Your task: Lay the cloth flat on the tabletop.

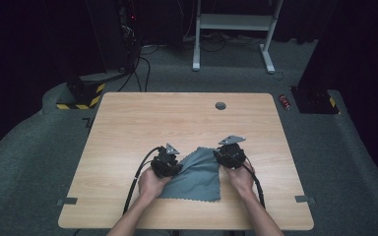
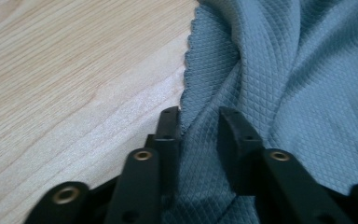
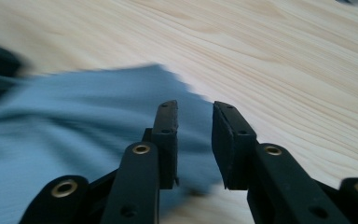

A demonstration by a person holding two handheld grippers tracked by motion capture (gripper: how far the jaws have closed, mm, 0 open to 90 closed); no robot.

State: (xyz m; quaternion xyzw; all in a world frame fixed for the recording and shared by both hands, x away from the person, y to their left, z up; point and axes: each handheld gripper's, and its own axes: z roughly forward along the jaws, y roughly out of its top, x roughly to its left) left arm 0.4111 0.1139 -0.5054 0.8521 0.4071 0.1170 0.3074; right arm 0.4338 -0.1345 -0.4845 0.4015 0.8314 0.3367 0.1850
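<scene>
left tool (image 2: 199,128): jaws part open with a gap between them, a raised fold of the grey-blue cloth (image 2: 279,84) runs up through the gap. the fold touches the left jaw's inner face, the right jaw stands a little off it, so the pads are not pinching the fabric. in the high view the left tool (image 1: 166,161) sits at the cloth's left edge, held by the left hand (image 1: 150,183), cable trailing back toward the near bench edge.

right tool (image 3: 195,135): jaws apart, a clear gap, nothing clamped. a corner of the cloth (image 3: 98,116) lies under and beyond the jaw tips, blurred; whether the tips touch it i can't tell. in the high view the right tool (image 1: 230,153) is at the cloth's upper right corner, grey three-cornered plate on top, right hand (image 1: 241,179) behind it.

cloth (image 1: 197,176): lies on the bench (image 1: 177,118) in the near middle, between the two tools, rumpled with folds toward the left side, scalloped edge showing in the left gripper view. near edge lies flat, close to the bench's near edge.

further out: small round grey grommet (image 1: 220,105) in the bench top near the far edge, well apart from the cloth. red can-like thing (image 1: 285,102) on the carpet floor off the bench's far right corner. white desk frame (image 1: 234,29) beyond.
</scene>
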